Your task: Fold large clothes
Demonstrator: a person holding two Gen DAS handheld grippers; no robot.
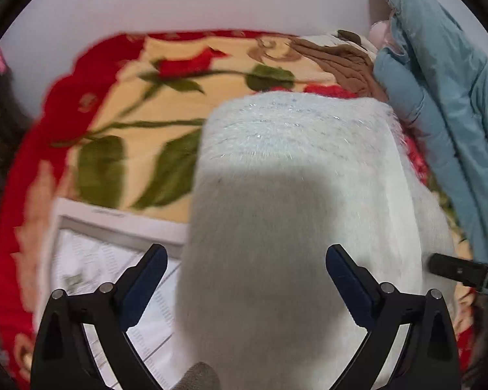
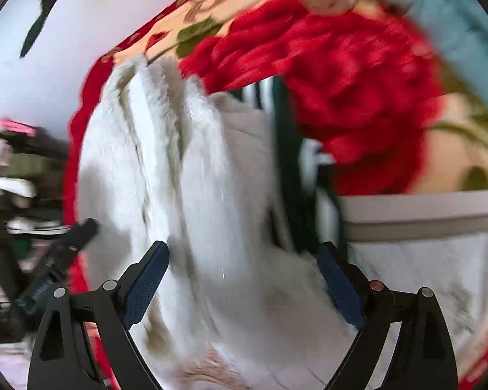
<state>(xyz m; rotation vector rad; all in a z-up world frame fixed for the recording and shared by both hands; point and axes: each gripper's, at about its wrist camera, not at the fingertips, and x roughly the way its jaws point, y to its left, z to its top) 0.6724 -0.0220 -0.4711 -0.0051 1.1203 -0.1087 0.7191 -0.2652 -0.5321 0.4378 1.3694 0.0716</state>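
A white fluffy garment (image 1: 292,169) lies folded on the rose-patterned blanket (image 1: 166,65). My left gripper (image 1: 246,256) is open just above its near end, with nothing between the fingers. In the right wrist view the same garment (image 2: 179,169) shows long folds, blurred by motion. My right gripper (image 2: 243,256) is open over it and holds nothing. The right gripper's tip (image 1: 455,269) shows at the garment's right edge in the left wrist view. The left gripper's tip (image 2: 68,243) shows at the left in the right wrist view.
A light blue padded jacket (image 1: 445,97) and a brown garment (image 1: 345,61) lie at the back right. A white printed sheet (image 1: 107,260) lies on the blanket at the left. A dark green and white striped garment (image 2: 286,149) and a white box (image 2: 419,227) lie beside the fluffy garment.
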